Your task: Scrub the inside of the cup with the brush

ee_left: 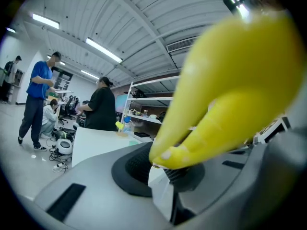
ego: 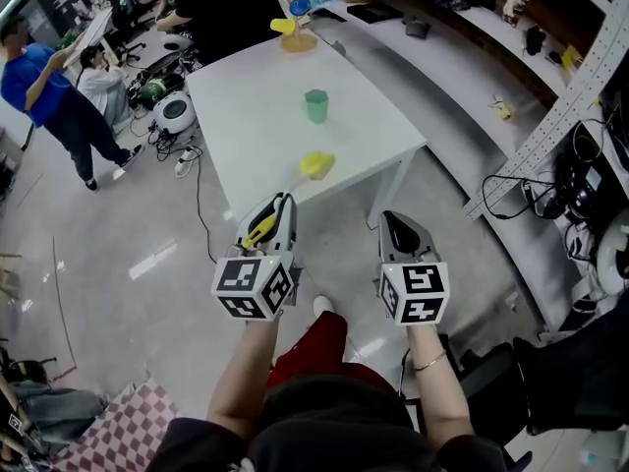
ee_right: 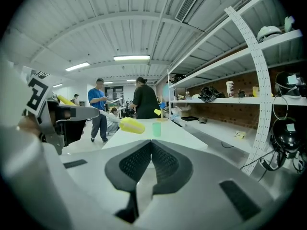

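A green cup (ego: 315,105) stands upright in the middle of the white table (ego: 256,116); in the right gripper view the cup (ee_right: 156,129) shows straight ahead. My left gripper (ego: 282,203) is shut on the yellow handle (ego: 261,228) of the brush, held in the air short of the table's near edge. The brush's yellow head (ego: 316,164) hangs over the table's near corner, short of the cup. In the left gripper view the handle (ee_left: 230,90) fills the upper right above the jaws. My right gripper (ego: 391,218) is shut on nothing, beside the left one.
A wooden stand with yellow and blue pieces (ego: 295,29) sits at the table's far end. Several people (ego: 44,87) stand or sit at the upper left, with cables and a round white device (ego: 175,113) on the floor. Shelving and a long bench (ego: 462,47) run along the right.
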Demonstrator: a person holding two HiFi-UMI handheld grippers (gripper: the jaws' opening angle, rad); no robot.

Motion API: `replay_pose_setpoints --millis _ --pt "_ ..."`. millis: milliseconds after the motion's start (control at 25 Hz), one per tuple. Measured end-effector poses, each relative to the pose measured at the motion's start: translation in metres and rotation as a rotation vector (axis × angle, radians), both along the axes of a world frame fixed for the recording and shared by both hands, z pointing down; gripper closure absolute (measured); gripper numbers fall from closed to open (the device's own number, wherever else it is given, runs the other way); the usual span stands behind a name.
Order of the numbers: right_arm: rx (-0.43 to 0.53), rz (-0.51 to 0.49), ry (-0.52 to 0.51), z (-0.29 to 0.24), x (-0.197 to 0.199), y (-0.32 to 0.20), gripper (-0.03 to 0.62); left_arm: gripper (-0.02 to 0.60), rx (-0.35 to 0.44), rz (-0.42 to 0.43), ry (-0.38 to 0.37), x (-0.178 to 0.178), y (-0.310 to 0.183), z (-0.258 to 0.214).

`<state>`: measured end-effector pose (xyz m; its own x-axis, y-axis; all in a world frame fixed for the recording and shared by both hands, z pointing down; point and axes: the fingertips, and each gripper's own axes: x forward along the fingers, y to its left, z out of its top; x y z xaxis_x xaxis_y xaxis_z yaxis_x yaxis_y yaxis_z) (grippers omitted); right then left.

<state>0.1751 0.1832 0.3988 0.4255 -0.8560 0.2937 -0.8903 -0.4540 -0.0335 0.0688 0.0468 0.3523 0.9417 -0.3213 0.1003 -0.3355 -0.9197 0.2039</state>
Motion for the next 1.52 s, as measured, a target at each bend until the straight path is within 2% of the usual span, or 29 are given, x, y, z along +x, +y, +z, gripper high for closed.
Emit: replay_pose_setpoints --millis 560,960,1320,1400,1520 --pt "-0.007 -0.080 -0.030 0.012 0.075 -0.106 0.574 0.535 -0.027 -0.088 -0.027 0.058 -0.095 0.016" --pt "-0.028 -0.128 -0.069 0.019 0.099 -0.179 0.574 0.535 -0.047 -0.129 -0.022 0.069 -0.148 0.018" --pt "-0.061 -0.175 -0.118 0.034 0.108 -0.218 0.572 0.535 -0.058 -0.143 -0.014 0.069 -0.171 0.017" --pt "-0.070 -0.188 -0.133 0.039 0.111 -0.227 0.559 0.535 -0.058 -0.149 -0.016 0.070 -0.176 0.018" --pt "-0.089 -0.208 -0.153 0.049 0.117 -0.242 0.492 0.535 -0.058 -0.159 -0.020 0.074 -0.186 0.020"
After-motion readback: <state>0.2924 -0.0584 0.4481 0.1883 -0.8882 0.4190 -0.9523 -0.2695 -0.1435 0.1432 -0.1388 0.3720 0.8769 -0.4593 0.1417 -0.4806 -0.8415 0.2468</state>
